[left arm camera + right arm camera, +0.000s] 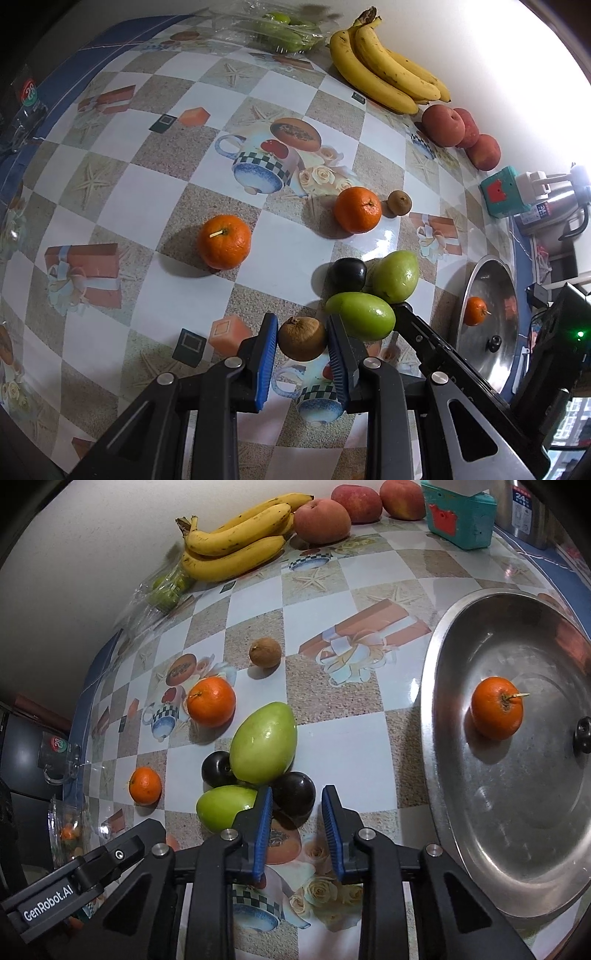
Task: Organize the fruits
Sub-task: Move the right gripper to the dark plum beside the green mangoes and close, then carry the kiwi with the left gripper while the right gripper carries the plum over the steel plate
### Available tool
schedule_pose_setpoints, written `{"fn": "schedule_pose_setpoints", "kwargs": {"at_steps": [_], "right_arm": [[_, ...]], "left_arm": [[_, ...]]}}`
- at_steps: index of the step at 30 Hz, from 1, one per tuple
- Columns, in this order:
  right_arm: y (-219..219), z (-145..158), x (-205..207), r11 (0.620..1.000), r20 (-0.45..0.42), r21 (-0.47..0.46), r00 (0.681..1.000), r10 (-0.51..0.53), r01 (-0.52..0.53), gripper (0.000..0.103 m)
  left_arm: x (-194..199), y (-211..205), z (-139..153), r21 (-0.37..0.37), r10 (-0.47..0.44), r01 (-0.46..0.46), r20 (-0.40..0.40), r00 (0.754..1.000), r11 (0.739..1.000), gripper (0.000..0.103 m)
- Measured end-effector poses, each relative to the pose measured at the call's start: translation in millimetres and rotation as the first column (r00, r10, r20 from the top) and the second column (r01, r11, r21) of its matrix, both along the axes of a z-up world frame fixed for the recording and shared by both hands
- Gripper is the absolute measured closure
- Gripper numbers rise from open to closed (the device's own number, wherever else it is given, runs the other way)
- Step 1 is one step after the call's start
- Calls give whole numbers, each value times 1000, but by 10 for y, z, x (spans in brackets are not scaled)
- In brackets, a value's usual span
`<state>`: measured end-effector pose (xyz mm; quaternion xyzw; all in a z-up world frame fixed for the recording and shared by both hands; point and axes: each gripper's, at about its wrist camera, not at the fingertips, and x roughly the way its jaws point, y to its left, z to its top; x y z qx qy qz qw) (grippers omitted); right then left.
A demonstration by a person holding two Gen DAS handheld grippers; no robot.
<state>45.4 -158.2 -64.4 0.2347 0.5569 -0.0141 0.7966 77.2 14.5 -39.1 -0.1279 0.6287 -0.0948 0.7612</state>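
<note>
Left gripper point(302, 341) pinched a brown kiwi point(302, 338) above the table point(184, 291). Right gripper point(297, 812) was around a dark plum point(293, 793), pads not visibly pressing. One orange point(496, 712) lay in the steel pan point(517, 830) at the table's right edge.

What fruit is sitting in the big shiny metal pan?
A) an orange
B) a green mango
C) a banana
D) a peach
A: a single orange lies inside the metal pan, while the bananas and peaches are at the back by the wall and the green mangoes are on the tablecloth outside the pan.
</note>
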Motion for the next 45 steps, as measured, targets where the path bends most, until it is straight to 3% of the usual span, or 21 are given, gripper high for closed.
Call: {"fn": "schedule_pose_setpoints", "kwargs": {"at_steps": [27,45], "right_arm": [[-121,28,-86,998,7,44,999,-44,44,81],[-448,295,-363,990,45,48,990,-133,131,81]], "left_arm": [[-8,-8,53,-10,-9,9,15,1000,1000,74],[-37,-141,112,-18,-47,47,36,998,999,74]]}}
